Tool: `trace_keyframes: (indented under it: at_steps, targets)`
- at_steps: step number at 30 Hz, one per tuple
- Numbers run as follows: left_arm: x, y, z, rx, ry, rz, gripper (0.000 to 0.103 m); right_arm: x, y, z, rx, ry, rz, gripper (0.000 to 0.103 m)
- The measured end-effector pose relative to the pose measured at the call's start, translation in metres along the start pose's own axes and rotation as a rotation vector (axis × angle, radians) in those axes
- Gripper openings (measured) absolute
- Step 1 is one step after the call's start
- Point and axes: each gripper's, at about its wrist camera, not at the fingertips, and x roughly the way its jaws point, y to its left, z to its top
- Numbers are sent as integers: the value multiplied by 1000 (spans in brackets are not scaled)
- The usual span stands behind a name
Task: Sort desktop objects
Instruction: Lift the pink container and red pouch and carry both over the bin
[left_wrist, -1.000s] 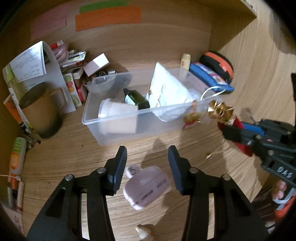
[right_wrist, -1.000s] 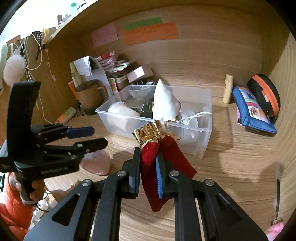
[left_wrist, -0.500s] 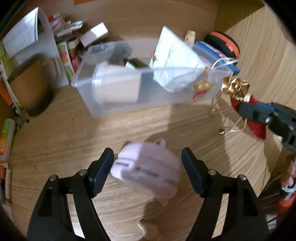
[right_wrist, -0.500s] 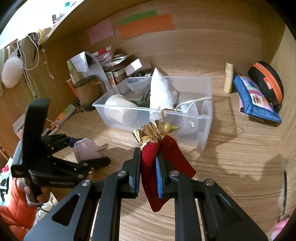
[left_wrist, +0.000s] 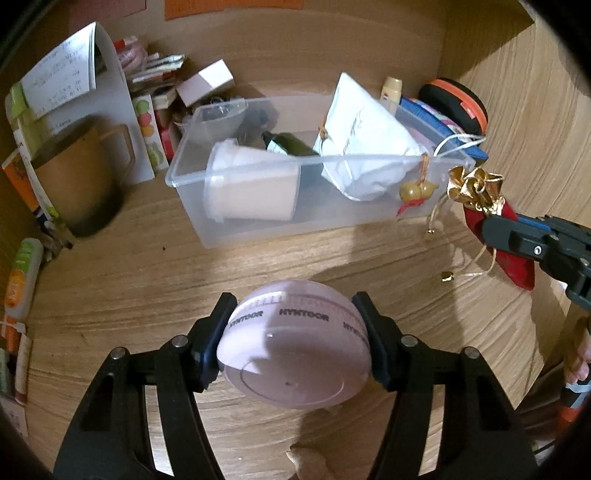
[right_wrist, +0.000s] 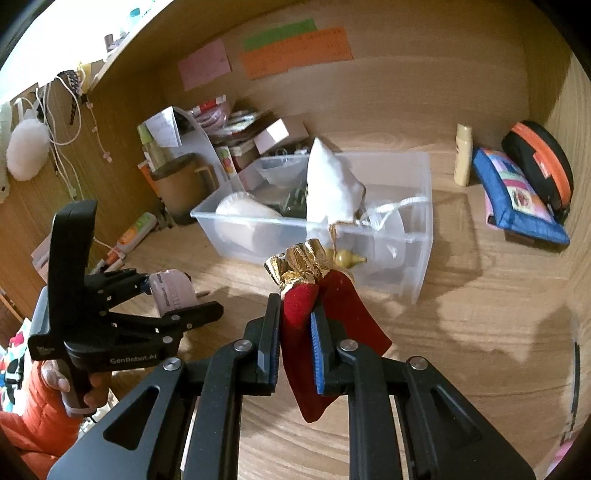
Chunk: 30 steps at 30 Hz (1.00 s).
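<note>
My left gripper (left_wrist: 295, 343) is shut on a round pale pink case (left_wrist: 295, 347) marked HYNTOOR and holds it above the wooden desk; it also shows in the right wrist view (right_wrist: 173, 291). My right gripper (right_wrist: 293, 339) is shut on a red pouch with a gold ruffled top (right_wrist: 306, 295), held in the air in front of the clear plastic bin (right_wrist: 417, 236). In the left wrist view the pouch (left_wrist: 480, 199) hangs at the right of the bin (left_wrist: 192, 206). The bin holds a white cup, a dark bottle and a white bag (left_wrist: 365, 147).
A brown mug (left_wrist: 81, 181) and a pile of papers and boxes stand at the back left. A blue pouch (right_wrist: 517, 195), a black and orange case (right_wrist: 539, 166) and a small bottle (right_wrist: 463, 155) lie at the back right. A wooden wall rises on the right.
My left gripper has come down around the pink case, shut on it and lifted it. My right gripper has kept hold of the red pouch and moved slightly.
</note>
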Motion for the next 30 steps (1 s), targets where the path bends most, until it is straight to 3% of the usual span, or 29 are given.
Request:
trace_keyframes:
  at_steps: [11, 30]
  targets:
    - [-25, 7, 27, 5, -64, 9, 63, -10, 20, 36, -72, -77, 4, 13]
    - [-39, 42, 99, -34, -112, -67, 63, 13, 31, 110, -103, -158, 90, 13]
